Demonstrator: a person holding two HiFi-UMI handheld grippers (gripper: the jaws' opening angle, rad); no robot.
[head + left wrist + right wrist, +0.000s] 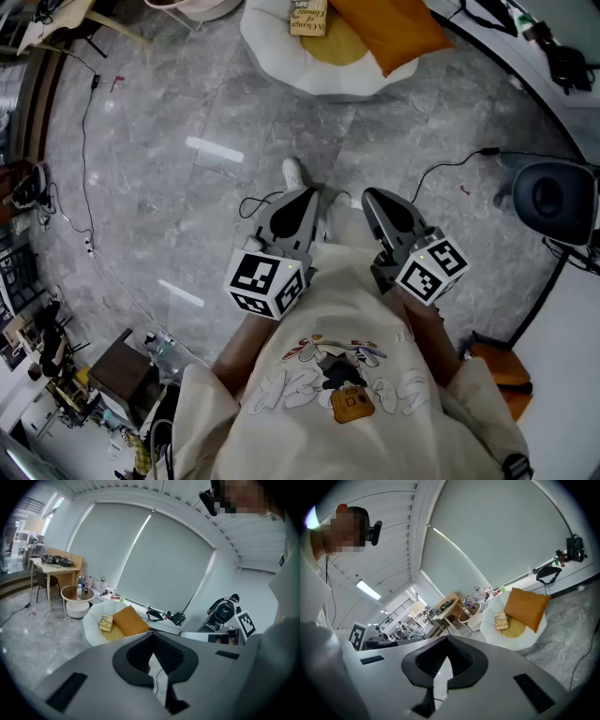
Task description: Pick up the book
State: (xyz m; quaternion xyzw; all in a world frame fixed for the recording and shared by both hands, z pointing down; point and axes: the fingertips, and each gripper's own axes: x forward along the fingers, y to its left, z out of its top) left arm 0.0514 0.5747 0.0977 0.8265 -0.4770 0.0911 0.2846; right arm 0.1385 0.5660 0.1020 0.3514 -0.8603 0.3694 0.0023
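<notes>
The book (pixel 308 17), tan with dark lettering, lies on a yellow seat cushion in a round white chair (pixel 281 56) at the top of the head view, next to an orange pillow (pixel 389 33). Both grippers are held close to the person's torso, far from the book. My left gripper (pixel 302 195) and my right gripper (pixel 373 198) point toward the chair, each shut with nothing between the jaws. In the left gripper view the book (pixel 106 622) shows beyond my left gripper (pixel 153 637). In the right gripper view the book (pixel 501 620) lies past my right gripper (pixel 447 639).
Grey stone floor lies between me and the chair, and the person's shoe (pixel 293 173) shows on it. A black cable (pixel 450 169) runs to a round black object (pixel 555 199) at the right. A round side table (pixel 77 599) and a wooden desk (pixel 56 566) stand left of the chair.
</notes>
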